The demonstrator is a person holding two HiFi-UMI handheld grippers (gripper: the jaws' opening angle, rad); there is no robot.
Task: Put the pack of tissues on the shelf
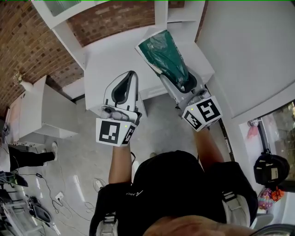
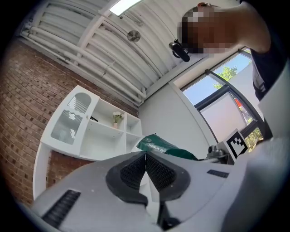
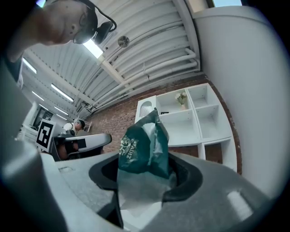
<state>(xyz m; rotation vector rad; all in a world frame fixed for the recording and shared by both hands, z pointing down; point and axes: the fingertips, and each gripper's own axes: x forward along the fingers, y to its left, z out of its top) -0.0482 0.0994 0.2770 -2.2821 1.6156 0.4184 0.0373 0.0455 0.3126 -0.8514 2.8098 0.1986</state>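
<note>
Right gripper view has the white shelf (image 3: 199, 118) ahead, its open compartments facing the pack of tissues (image 3: 141, 147), which is held up apart from it. The right gripper (image 3: 145, 181) is clamped on the pack's lower end, jaws partway apart. The left gripper (image 2: 146, 168), jaws pressed together and empty, is raised beside it.

I read this as an indoor test space dressed up like a room, more lab than lived-in home. A brick wall (image 1: 27, 41) backs a white shelf unit (image 3: 195, 118) with a small vase of flowers (image 2: 117, 118) in one compartment. Overhead I see bare white ceiling pipes (image 2: 90, 50) and a strip light (image 2: 124, 5). Loose cables (image 1: 48, 184) trail over the grey floor (image 1: 83, 156). There are tall windows (image 2: 217, 86), and another person (image 3: 79, 124) is off to one side.
</note>
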